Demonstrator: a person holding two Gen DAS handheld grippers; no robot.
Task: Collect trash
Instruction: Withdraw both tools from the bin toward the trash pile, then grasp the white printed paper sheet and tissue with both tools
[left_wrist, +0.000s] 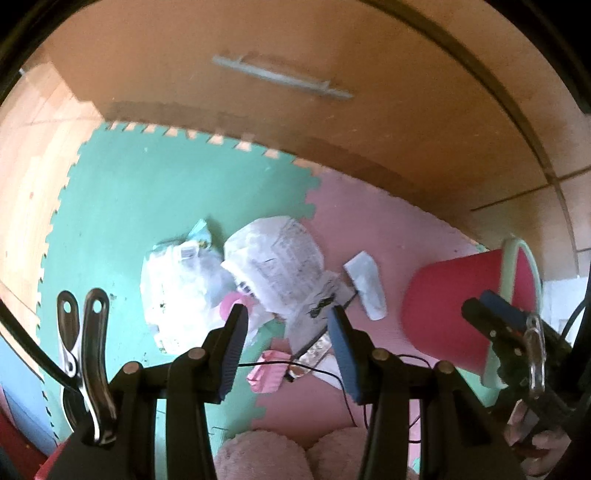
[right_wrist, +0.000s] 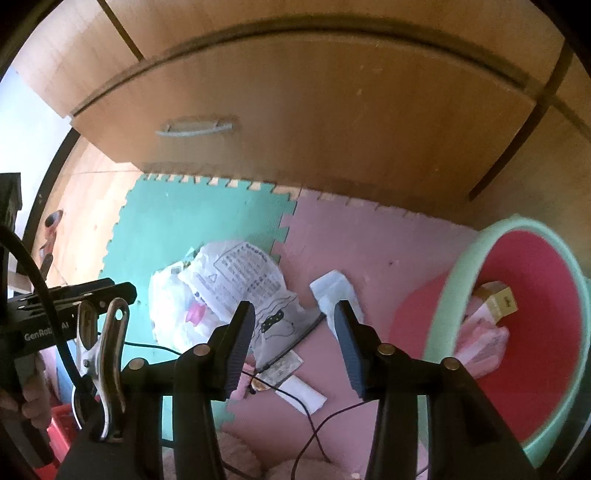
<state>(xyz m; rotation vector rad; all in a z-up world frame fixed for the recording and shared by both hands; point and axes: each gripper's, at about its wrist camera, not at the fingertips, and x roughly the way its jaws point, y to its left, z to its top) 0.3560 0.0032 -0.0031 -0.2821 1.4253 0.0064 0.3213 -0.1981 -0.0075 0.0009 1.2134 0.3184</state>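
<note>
We see the trash lying on the foam mat just beyond our left claw (left_wrist: 286, 328): a crumpled white plastic bag (left_wrist: 177, 291) ahead of its left finger, a printed paper sheet (left_wrist: 280, 258) straight ahead, and a small white wrapper (left_wrist: 365, 284) ahead of its right finger. A pink scrap (left_wrist: 267, 371) lies between the fingers, lower down on the mat. Both claws are spread with nothing between the pads. Our right claw (right_wrist: 293, 339) hangs over the same pile, and the red bin with a green rim (right_wrist: 461, 280) stands just to its right, tilted toward us, holding a small cardboard box (right_wrist: 498, 301) and pink wrappers (right_wrist: 482, 338). The green mat tile (right_wrist: 177, 221) joins the pink mat tile (right_wrist: 369, 240) under the pile. Beyond them stands a wooden drawer front (right_wrist: 314, 129) with a metal handle (right_wrist: 195, 127).
</note>
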